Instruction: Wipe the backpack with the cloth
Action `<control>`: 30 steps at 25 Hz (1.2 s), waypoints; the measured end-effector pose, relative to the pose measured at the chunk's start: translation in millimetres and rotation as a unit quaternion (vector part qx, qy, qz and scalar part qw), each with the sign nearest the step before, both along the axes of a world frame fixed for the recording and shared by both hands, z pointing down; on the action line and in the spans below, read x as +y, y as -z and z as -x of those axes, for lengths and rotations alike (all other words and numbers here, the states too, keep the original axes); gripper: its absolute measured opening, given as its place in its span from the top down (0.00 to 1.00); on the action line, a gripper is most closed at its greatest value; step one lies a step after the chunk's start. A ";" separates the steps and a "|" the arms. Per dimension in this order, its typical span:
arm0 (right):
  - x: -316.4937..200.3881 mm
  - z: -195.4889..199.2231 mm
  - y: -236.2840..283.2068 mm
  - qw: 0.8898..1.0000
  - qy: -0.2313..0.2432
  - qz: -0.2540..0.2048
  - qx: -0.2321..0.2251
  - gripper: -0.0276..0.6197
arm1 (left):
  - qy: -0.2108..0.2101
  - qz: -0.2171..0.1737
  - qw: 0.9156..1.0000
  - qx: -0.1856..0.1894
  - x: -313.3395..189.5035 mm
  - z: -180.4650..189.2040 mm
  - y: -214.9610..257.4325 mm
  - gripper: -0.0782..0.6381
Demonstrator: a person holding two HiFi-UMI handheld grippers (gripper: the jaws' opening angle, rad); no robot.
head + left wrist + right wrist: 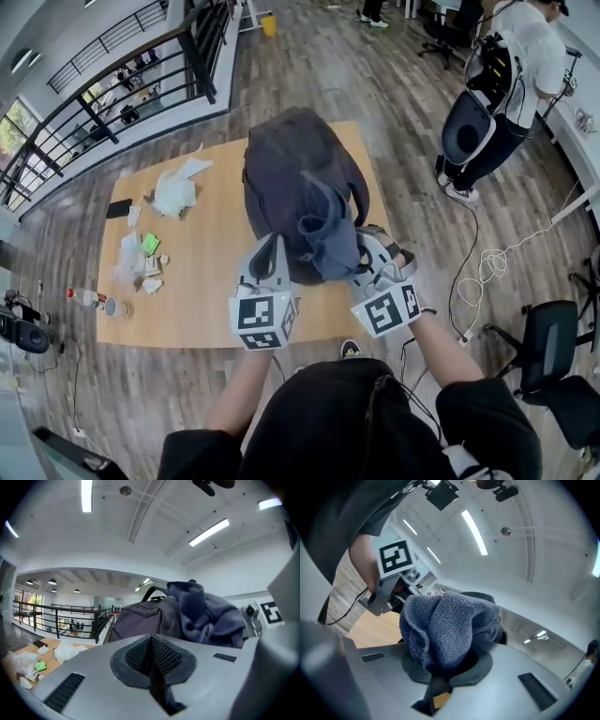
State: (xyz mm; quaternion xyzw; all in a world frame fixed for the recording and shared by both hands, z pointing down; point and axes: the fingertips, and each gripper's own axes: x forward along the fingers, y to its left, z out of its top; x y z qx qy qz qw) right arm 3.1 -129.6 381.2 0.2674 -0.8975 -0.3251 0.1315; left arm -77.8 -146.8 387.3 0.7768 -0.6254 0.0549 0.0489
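Observation:
A dark grey-purple backpack (pixel 291 169) stands upright on the wooden table (pixel 206 291); in the left gripper view the backpack (pixel 140 618) is just ahead of the jaws. My right gripper (pixel 361 258) is shut on a bunched blue-grey cloth (pixel 328 239), which lies against the backpack's near right side. In the right gripper view the cloth (pixel 445 625) bulges out of the closed right gripper (pixel 440 677). My left gripper (pixel 272 251) sits shut at the backpack's near lower edge. Its jaws (pixel 152 660) meet in a dark seam, and I cannot tell whether any fabric is pinched there.
Crumpled white wrappers (pixel 178 192), a black phone (pixel 119 208) and small litter (pixel 145 258) lie on the table's left part. A bottle (pixel 89 298) lies on the floor at the left. A person (pixel 506 84) stands far right, near a cable (pixel 487 267) and a chair (pixel 548 356).

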 end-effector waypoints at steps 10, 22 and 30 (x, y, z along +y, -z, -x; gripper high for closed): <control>6.8 -8.4 -188.2 0.973 -0.008 0.226 0.054 0.90 | -0.006 0.015 1.000 -0.007 11.0 -11.8 -5.5 0.87; -86.1 -103.6 8.0 0.982 -0.110 0.096 -0.123 0.90 | -0.099 0.010 0.994 0.036 35.0 -95.9 4.1 0.87; -172.2 -111.3 45.3 0.982 -0.148 0.059 -0.105 0.90 | -0.021 -0.036 0.999 -0.025 11.1 -92.5 18.5 0.38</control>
